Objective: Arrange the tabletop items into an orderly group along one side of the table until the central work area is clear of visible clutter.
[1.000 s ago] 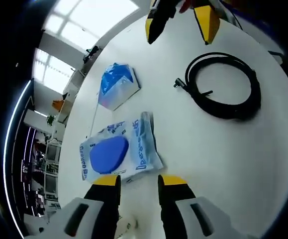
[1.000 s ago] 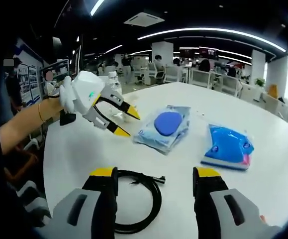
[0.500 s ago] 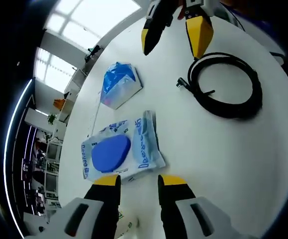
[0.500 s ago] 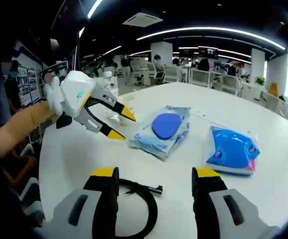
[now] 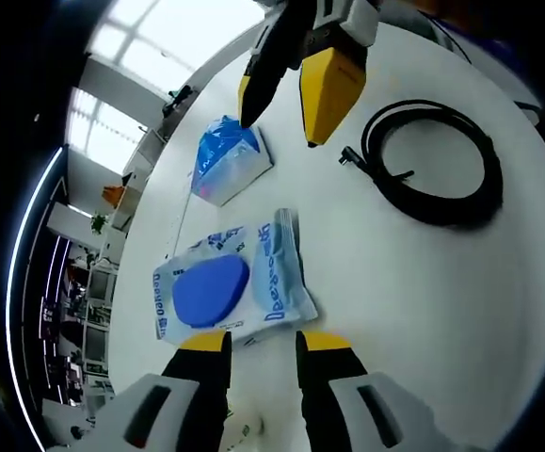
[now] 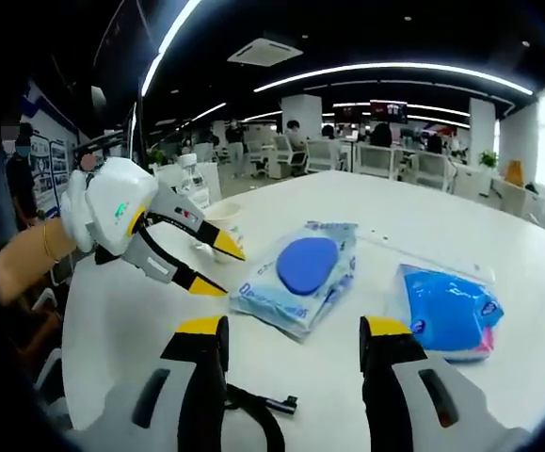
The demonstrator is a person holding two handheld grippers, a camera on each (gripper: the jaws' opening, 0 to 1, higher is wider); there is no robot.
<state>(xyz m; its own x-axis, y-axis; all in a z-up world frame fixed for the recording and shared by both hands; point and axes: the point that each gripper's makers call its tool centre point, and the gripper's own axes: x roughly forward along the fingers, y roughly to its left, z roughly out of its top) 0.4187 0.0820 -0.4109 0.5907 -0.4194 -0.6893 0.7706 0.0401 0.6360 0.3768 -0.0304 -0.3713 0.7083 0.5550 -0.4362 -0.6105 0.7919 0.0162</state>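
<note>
Desk: a white round desk (image 5: 423,311) is shown bearing all the loose items, with an open-plan office seen behind it in the right gripper view.

Wipes pack: a pale blue soft pack with a dark blue oval lid (image 5: 230,287) is seen lying flat just ahead of the left claw, and again near the middle of the desk (image 6: 302,276) in the right gripper view.

Blue pouch: a bright blue packet (image 5: 227,162) is shown beyond the wipes pack and apart from it; in the right gripper view it lies to the right (image 6: 451,313).

Cable: a black coiled cable (image 5: 432,165) is seen well apart from both packets; an arc of it and its plug (image 6: 263,428) are shown by the right claw's near jaw.

Cup: a small pale cup (image 6: 221,219) is partly seen behind the left claw's jaws.

Left claw: the left claw (image 5: 253,344) is released and empty, its yellow tips poised just short of the pack's near edge; it is also seen hovering above the desk (image 6: 211,266).

Right claw: the right claw (image 6: 294,330) is spread wide and grasps nothing; it is seen above the blue pouch (image 5: 281,104).

Step in hand: an approach to the wipes pack is judged likely.

Method advised: the jaws should be lowered astride the pack's thin edge, clear of the lid, and clenched firmly, since the soft film may slip or crumple.
</note>
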